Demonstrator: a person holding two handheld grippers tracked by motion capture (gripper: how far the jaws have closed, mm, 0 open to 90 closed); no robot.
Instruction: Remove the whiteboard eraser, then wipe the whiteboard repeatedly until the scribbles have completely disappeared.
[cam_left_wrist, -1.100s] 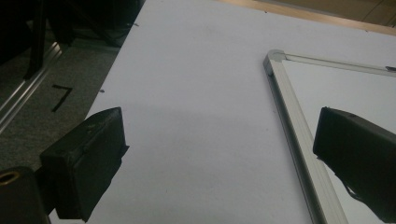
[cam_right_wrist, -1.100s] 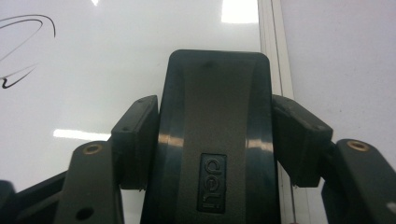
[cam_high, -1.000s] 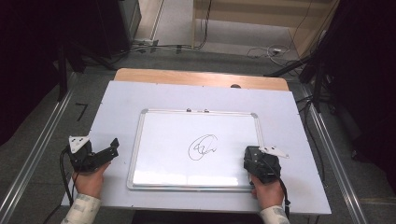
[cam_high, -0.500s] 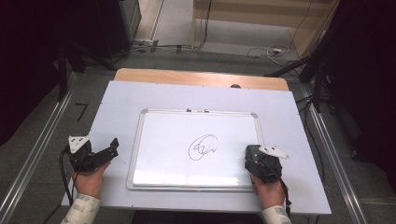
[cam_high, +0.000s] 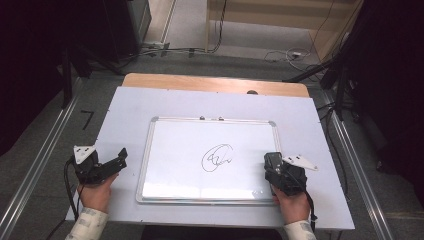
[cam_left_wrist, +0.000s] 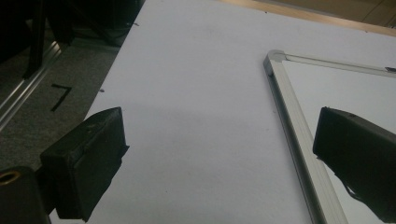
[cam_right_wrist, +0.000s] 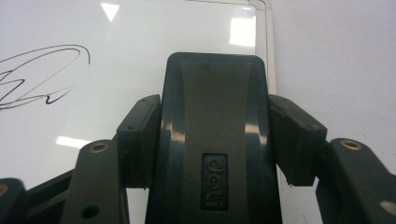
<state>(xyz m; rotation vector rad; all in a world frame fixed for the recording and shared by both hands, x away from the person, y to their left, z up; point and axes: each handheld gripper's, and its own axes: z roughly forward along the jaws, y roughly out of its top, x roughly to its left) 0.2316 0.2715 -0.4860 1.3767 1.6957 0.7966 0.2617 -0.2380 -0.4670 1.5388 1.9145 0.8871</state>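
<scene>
Right gripper: its two black jaws are clamping a dark grey plastic whiteboard eraser from both sides; in the right gripper view the pads are pressing against the eraser's flanks, and its embossed label is facing the camera.
Eraser position: it is sitting over the lower right corner of the whiteboard, just inside the right frame edge, below and to the right of the scribble; whether it is touching the board surface cannot be told.
Whiteboard: a rectangular white board with a silver metal frame is lying flat in the middle of the table, its long side running across.
Scribble: a looping black marker drawing is sitting slightly right of the board's centre, apart from the eraser.
Left gripper: its black jaws are standing wide apart with nothing between them; it is resting on the table just beside the board's left frame edge, pointing toward it.
Left gripper view: one jaw is hanging over the bare table, the other over the board's frame and white surface.
Table: a pale grey-white sheet is covering a light wooden top, whose far edge is showing as a tan strip.
Hands: the person's hands are gripping both tools from the near edge of the table.
</scene>
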